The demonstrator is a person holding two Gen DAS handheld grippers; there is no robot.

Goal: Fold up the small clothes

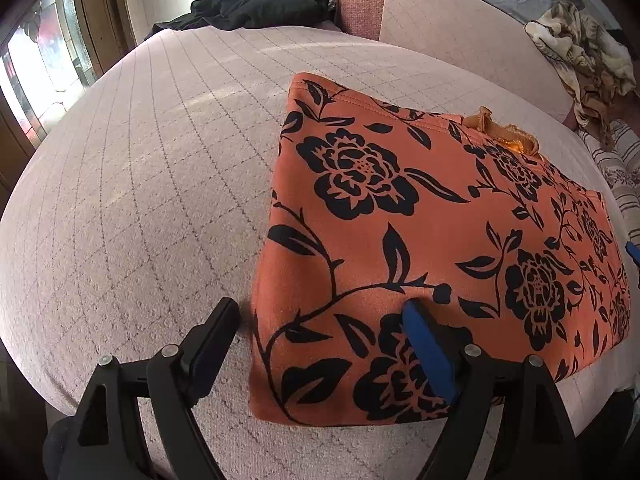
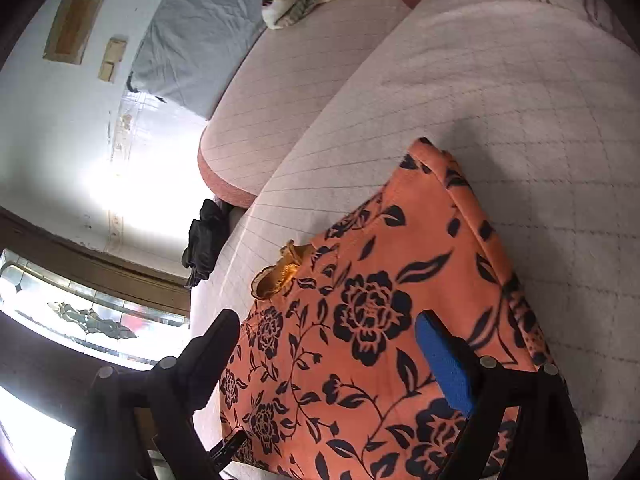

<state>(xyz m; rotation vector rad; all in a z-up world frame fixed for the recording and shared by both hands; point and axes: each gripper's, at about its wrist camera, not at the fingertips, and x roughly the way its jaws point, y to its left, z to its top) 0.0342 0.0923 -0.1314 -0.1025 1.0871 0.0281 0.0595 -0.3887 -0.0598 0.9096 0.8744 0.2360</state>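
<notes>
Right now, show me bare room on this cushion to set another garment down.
Bare cushion runs left of the orange floral cloth, up to the black clothes. The right side is crowded by the cloth and a crumpled blanket.

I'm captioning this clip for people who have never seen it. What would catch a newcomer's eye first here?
The orange garment with black flowers stands out at once, lying folded on the pale quilted cushion. Next come the two open hand-held grippers: the left hand-held gripper straddles its near corner, and the right hand-held gripper hangs over its other end. A dark heap of clothes sits at the far edge.
</notes>
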